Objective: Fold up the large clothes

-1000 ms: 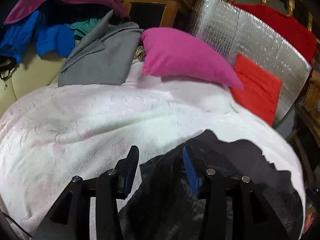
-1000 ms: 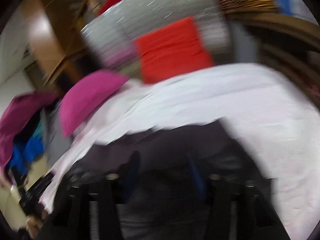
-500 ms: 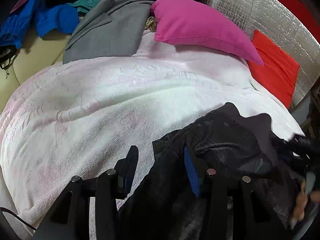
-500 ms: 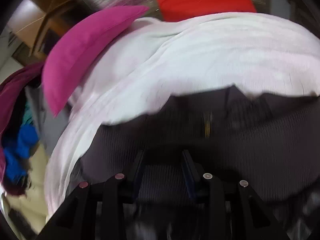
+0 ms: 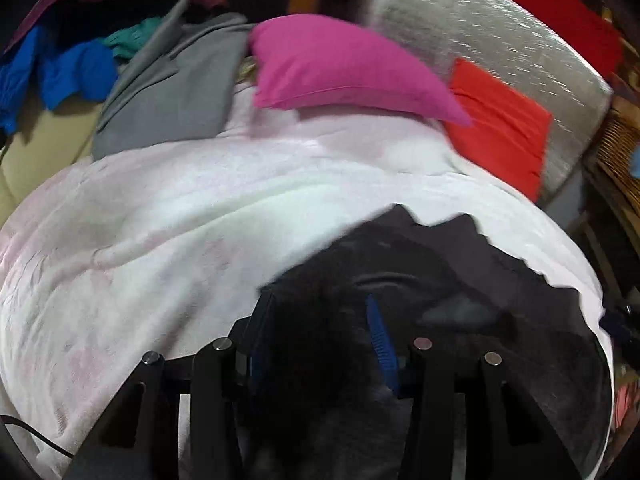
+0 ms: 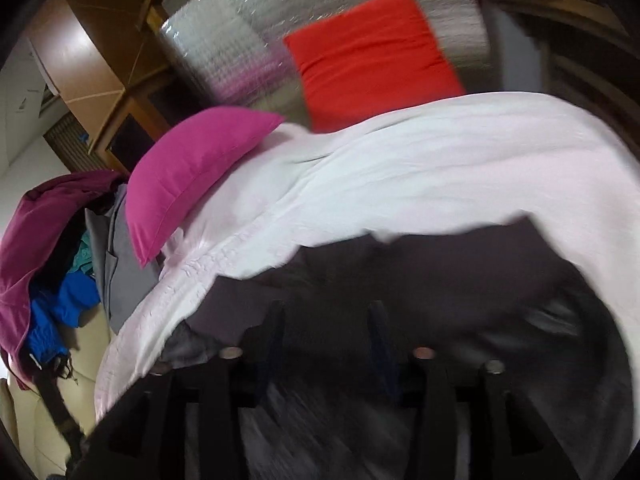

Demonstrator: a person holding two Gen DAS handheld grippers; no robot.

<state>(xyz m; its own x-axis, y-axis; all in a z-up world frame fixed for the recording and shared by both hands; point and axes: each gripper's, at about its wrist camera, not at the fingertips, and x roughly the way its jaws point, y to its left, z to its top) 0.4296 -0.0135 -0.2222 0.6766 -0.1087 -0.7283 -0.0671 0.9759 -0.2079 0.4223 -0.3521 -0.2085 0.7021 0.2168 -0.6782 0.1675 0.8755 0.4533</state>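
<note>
left fingers (image 5: 378, 332) parted with dark cloth bunched between them; can't tell if they're actually pinching it. right fingers (image 6: 276, 320) parted too, over the garment (image 6: 460, 280), grip also unclear. garment sits on the near edge of the white blanket (image 5: 160, 240), its right side toward the blanket's right edge. risk i see: if neither gripper really has fabric, a lift just drags it into a heap or off the near edge. versus half a second ago, both cameras have pitched up and the garment lies flatter.
</note>
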